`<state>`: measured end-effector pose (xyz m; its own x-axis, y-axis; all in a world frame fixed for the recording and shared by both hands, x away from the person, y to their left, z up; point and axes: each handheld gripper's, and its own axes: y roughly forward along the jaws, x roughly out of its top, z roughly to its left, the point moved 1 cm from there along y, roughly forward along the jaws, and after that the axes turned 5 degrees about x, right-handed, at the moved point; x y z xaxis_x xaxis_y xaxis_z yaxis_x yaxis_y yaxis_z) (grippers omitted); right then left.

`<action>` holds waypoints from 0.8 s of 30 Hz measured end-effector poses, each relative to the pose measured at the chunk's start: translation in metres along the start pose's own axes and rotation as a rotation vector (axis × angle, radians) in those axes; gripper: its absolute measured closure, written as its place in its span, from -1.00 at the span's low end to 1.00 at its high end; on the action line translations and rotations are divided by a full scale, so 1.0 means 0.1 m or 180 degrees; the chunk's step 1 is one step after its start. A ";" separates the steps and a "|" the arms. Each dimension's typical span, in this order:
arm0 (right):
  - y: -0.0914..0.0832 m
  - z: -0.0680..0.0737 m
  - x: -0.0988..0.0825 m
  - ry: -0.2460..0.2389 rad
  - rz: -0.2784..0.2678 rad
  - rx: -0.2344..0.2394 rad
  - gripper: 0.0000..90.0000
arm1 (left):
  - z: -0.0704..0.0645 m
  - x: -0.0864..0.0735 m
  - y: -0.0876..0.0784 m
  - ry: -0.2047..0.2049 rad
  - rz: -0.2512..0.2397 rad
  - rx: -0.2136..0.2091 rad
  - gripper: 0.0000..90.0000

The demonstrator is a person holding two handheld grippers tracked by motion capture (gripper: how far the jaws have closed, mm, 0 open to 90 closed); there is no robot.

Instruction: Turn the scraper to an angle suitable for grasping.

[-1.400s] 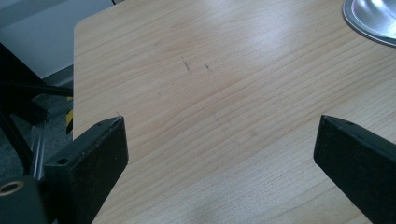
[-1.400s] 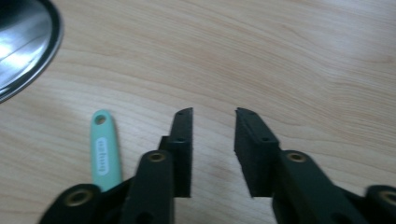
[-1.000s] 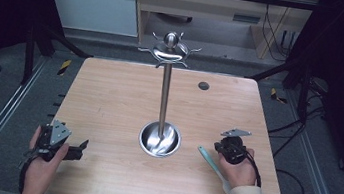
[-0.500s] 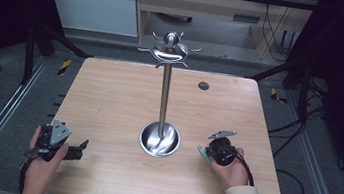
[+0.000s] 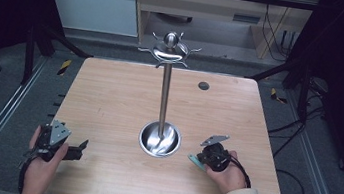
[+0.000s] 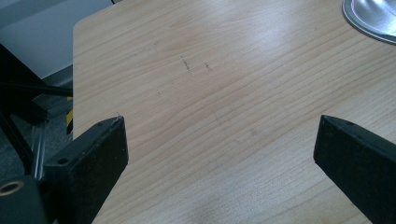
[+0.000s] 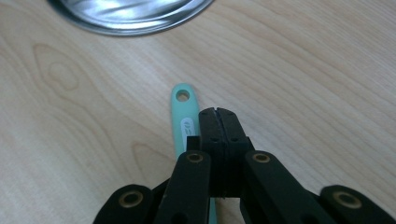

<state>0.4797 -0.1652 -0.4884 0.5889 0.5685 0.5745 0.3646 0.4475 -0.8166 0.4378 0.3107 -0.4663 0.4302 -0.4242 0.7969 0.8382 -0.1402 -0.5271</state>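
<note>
A teal plastic handle (image 7: pixel 180 116) with a hole at its end lies flat on the wooden table (image 5: pixel 109 99), also visible as the teal handle (image 5: pixel 195 161) in the high view. My right gripper (image 7: pixel 218 112) is shut, jaws pressed together with nothing between them. It sits just right of the handle, which runs under its body. In the high view the right gripper (image 5: pixel 204 156) rests right of the metal stand's round base (image 5: pixel 159 139). My left gripper (image 6: pixel 219 154) is open wide over bare wood; the left gripper (image 5: pixel 72 152) sits near the table's front left.
The stand's thin pole rises to a hooked top (image 5: pixel 170 51). Its shiny base (image 7: pixel 130 14) lies just ahead of the right jaws and shows as the base (image 6: pixel 373 16) far right of the left ones. A dark round grommet (image 5: pixel 203 86) sits at the back right.
The right hand has moved its gripper left, toward the stand's base and alongside the teal handle. The left hand has stayed still.
</note>
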 end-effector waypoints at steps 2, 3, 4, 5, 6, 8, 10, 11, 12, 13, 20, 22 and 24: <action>-0.01 0.07 -0.01 -0.0057 0.0029 0.0046 1.00 | 0.01 0.00 0.00 -0.0010 -0.0002 0.0008 -0.94; -0.01 0.08 -0.01 -0.0083 0.0019 0.0063 1.00 | 0.02 -0.01 0.00 -0.0011 0.0005 0.0013 -0.94; -0.01 0.08 -0.01 -0.0083 0.0019 0.0063 1.00 | 0.02 -0.01 0.00 -0.0011 0.0005 0.0013 -0.94; -0.04 0.10 0.01 -0.0076 -0.0030 0.0072 0.99 | 0.02 -0.01 -0.01 -0.0016 0.0002 0.0021 -0.94; -0.08 0.10 0.03 -0.0104 -0.0069 0.0058 0.99 | 0.03 -0.01 -0.01 -0.0020 -0.0003 0.0026 -0.94; -0.12 0.10 0.05 -0.0146 -0.0092 0.0004 0.99 | 0.03 -0.01 -0.01 -0.0024 -0.0002 0.0032 -0.94; -0.22 0.14 0.11 -0.0221 -0.0095 -0.0029 0.96 | 0.03 -0.02 0.00 -0.0021 0.0014 0.0035 -0.94; -0.25 0.15 0.12 -0.0242 -0.0087 -0.0025 0.95 | 0.03 -0.01 0.01 -0.0028 0.0016 0.0038 -0.94; -0.25 0.15 0.12 -0.0242 -0.0087 -0.0025 0.95 | 0.03 -0.01 0.01 -0.0020 0.0015 0.0037 -0.94; -0.29 0.16 0.15 -0.0314 -0.0002 -0.0042 0.91 | 0.03 -0.01 0.00 -0.0010 0.0019 0.0035 -0.94; -0.34 0.14 0.23 -0.0420 0.0282 0.0015 0.77 | 0.05 -0.01 -0.01 -0.0038 -0.0020 0.0030 -0.94; -0.32 0.14 0.25 -0.0432 0.0414 0.0057 0.72 | 0.06 -0.01 -0.01 -0.0044 -0.0020 0.0032 -0.94; -0.29 0.14 0.29 -0.0501 0.0637 0.0094 0.68 | 0.06 -0.01 -0.01 -0.0047 -0.0008 0.0036 -0.94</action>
<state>0.4758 -0.1520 -0.4471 0.5268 0.7472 0.4053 0.2297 0.3339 -0.9142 0.4387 0.3168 -0.4650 0.4328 -0.4106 0.8026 0.8430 -0.1311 -0.5217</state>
